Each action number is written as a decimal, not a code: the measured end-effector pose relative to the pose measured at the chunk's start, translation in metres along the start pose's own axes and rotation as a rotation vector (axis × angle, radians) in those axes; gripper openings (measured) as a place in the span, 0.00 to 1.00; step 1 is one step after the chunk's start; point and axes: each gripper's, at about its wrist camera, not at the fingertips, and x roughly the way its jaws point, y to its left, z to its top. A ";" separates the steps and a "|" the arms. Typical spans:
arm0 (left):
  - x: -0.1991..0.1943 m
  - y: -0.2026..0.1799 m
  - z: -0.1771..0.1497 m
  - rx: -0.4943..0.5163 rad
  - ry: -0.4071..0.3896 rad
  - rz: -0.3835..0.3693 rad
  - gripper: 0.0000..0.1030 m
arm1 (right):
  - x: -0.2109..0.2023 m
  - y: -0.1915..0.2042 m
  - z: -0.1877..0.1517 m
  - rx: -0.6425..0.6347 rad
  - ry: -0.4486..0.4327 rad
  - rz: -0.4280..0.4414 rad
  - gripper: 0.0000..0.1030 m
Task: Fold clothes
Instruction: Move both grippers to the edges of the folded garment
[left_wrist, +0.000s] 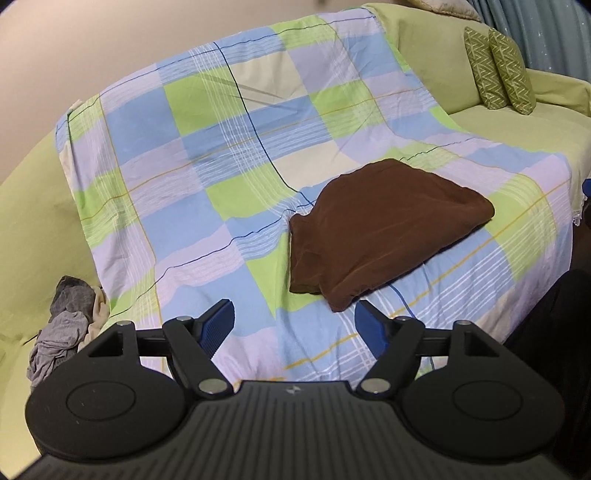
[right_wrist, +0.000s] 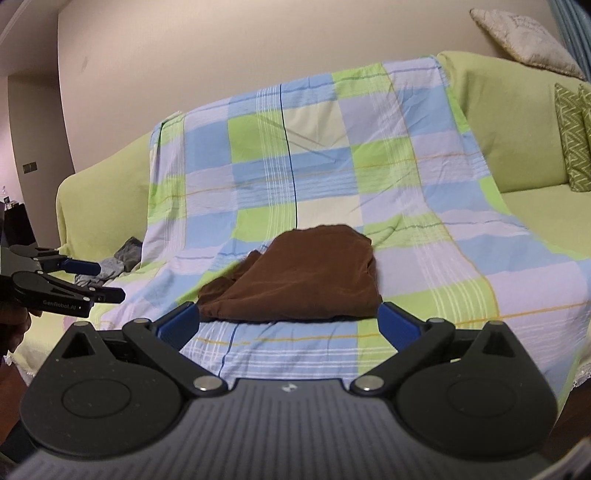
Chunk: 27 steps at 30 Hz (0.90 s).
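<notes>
A folded brown garment (left_wrist: 384, 236) lies on a checked sheet (left_wrist: 229, 155) spread over a green sofa; it also shows in the right wrist view (right_wrist: 306, 280). My left gripper (left_wrist: 295, 325) is open and empty, just in front of the garment's near corner, not touching it. It also shows from the side at the left of the right wrist view (right_wrist: 96, 280). My right gripper (right_wrist: 288, 325) is open and empty, with its fingers either side of the garment's near edge, held just in front of it.
A pile of grey and beige clothes (left_wrist: 66, 325) lies on the green sofa seat left of the sheet; it also shows in the right wrist view (right_wrist: 118, 262). Two patterned green cushions (left_wrist: 498, 70) stand at the sofa's right end. A pale cushion (right_wrist: 524, 40) sits on the backrest.
</notes>
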 end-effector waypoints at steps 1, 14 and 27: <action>0.001 -0.001 -0.001 -0.001 0.002 0.001 0.71 | 0.000 -0.002 -0.001 0.007 0.004 0.001 0.99; 0.023 -0.027 0.018 0.124 -0.070 -0.084 0.71 | 0.004 -0.037 -0.012 0.503 -0.045 0.083 0.99; 0.090 -0.046 0.028 0.443 -0.179 -0.274 0.71 | 0.094 -0.049 -0.049 0.956 -0.156 0.079 0.84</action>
